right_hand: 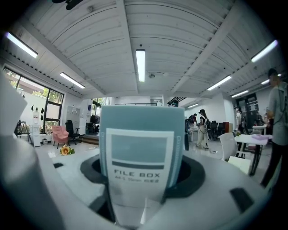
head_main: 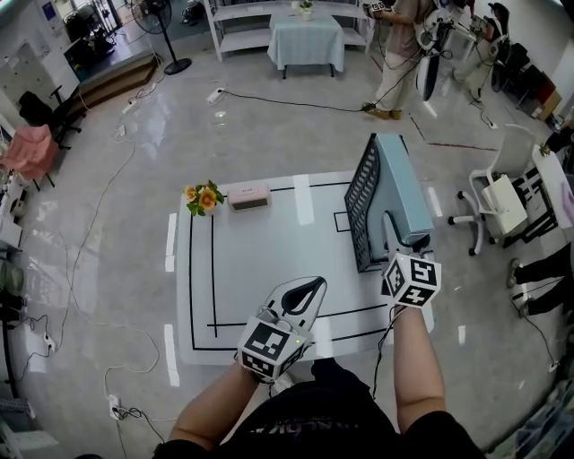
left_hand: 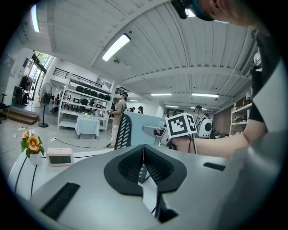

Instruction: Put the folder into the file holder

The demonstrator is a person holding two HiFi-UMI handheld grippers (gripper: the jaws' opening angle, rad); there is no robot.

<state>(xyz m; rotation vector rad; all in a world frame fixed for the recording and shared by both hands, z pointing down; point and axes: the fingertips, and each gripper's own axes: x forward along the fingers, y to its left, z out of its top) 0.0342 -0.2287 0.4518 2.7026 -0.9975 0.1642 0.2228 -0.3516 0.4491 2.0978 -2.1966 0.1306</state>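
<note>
Clutter rings the white rectangular worktop (head_main: 242, 260) with its black outline markings. At 12 o'clock stands a table under a pale cloth (head_main: 305, 40), with a person (head_main: 395, 54) on the floor to its right. A black standing fan (head_main: 161, 27) is at 11 o'clock, a pink chair (head_main: 27, 148) at 9 o'clock and a white swivel chair (head_main: 498, 202) at 3 o'clock. Black cables (head_main: 269, 99) trail over the glossy floor beyond the far edge.

On the worktop, at 11 o'clock, a small bunch of orange and yellow flowers (head_main: 204, 198) sits just beside a low pink box-shaped clock (head_main: 248, 196). Both are well apart from the task's things.

At 2 o'clock a dark mesh file holder (head_main: 363, 202) stands upright, running from near to far. Its tall mesh wall rises between the open middle of the worktop and the pale blue-grey box folder (head_main: 408, 193). The folder stands upright against that wall on its 3 o'clock side, seemingly inside the holder, though the far wall cannot be made out. Its labelled spine faces the person.

At the near end of the holder, at 6 o'clock from the folder, the right tool (head_main: 405, 238) is released. Its jaws stand wide on either side of the spine, with a dark gap showing at each side.

At 6 o'clock of the worktop the left tool (head_main: 305, 291) is clenched with nothing in it, pointing toward 1 o'clock.
</note>
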